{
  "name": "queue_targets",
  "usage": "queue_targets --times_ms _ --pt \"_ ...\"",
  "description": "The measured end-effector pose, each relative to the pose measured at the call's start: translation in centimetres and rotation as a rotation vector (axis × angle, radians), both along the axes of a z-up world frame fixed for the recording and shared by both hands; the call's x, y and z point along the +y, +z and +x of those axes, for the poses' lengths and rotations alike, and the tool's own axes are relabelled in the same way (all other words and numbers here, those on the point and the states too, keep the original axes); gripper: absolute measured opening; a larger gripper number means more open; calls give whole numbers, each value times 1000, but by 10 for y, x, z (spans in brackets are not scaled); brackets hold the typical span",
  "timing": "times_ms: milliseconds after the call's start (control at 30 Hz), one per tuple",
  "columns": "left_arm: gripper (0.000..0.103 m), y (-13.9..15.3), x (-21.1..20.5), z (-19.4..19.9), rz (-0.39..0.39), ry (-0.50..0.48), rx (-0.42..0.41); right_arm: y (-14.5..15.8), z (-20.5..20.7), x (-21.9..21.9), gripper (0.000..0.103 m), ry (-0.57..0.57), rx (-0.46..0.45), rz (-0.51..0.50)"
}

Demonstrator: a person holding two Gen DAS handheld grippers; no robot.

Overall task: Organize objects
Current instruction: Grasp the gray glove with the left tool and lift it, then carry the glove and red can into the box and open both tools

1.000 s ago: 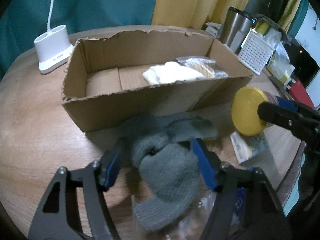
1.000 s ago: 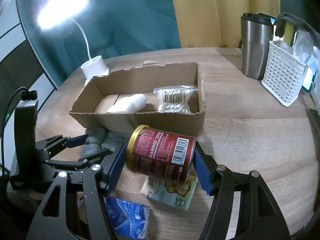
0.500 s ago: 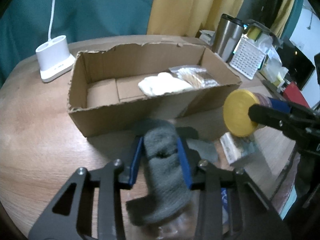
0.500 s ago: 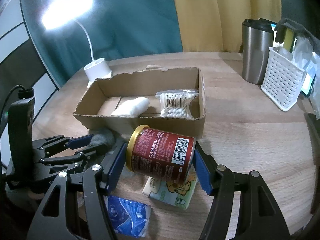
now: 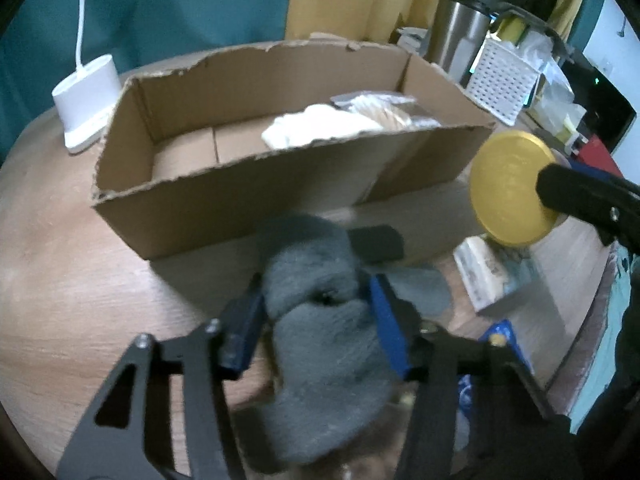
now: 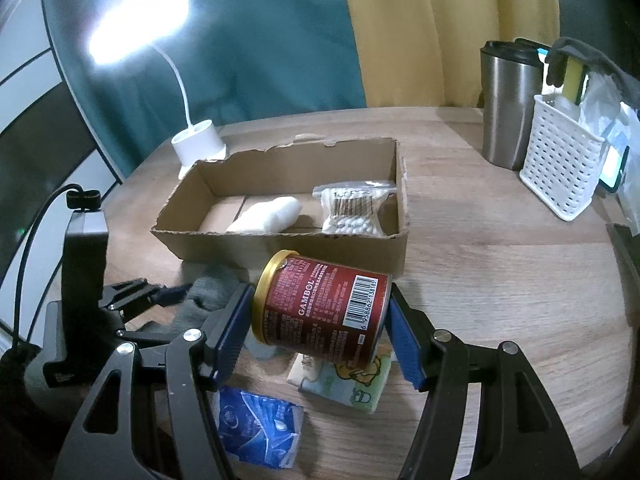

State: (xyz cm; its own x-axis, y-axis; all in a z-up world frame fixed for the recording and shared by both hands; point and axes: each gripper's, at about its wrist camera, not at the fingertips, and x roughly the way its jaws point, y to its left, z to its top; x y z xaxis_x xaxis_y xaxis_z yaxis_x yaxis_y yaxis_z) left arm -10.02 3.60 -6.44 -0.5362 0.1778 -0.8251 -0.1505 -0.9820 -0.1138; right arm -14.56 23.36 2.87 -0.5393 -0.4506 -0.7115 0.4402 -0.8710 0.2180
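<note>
My left gripper (image 5: 316,320) is shut on a grey knitted sock (image 5: 320,320) and holds it lifted just in front of the open cardboard box (image 5: 224,196). The box holds a white cloth roll (image 6: 266,216) and a bag of cotton swabs (image 6: 354,210). My right gripper (image 6: 320,312) is shut on a red can (image 6: 320,308) with a gold lid (image 5: 510,188), held sideways above the table in front of the box. The left gripper (image 6: 168,294) with the sock (image 6: 208,290) also shows in the right wrist view.
A cartoon tissue pack (image 6: 344,380) and a blue packet (image 6: 256,428) lie on the wooden table (image 6: 500,280) under the can. A white lamp base (image 6: 198,148), steel tumbler (image 6: 506,104) and white basket (image 6: 560,168) stand at the back.
My left gripper closed on the grey sock and lifted it off the table toward the box. My right gripper raised the red can a little higher.
</note>
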Motion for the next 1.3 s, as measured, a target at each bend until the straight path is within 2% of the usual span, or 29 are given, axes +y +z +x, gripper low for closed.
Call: queue_targets --times_ms 200,467,767,1033,1300 --pt "42 17 -2 10 23 11 50 4 1 3 67 -1 11 -1" --pt "40 53 -10 24 56 23 133 18 6 0 67 6 43 5" --pt "40 85 -27 20 82 47 213 40 0 -14 67 31 91 18" --pt "40 93 -45 5 88 78 238 51 -13 -31 67 59 110 28" --pt "40 83 -60 -20 90 104 230 51 -36 -48 67 82 105 44"
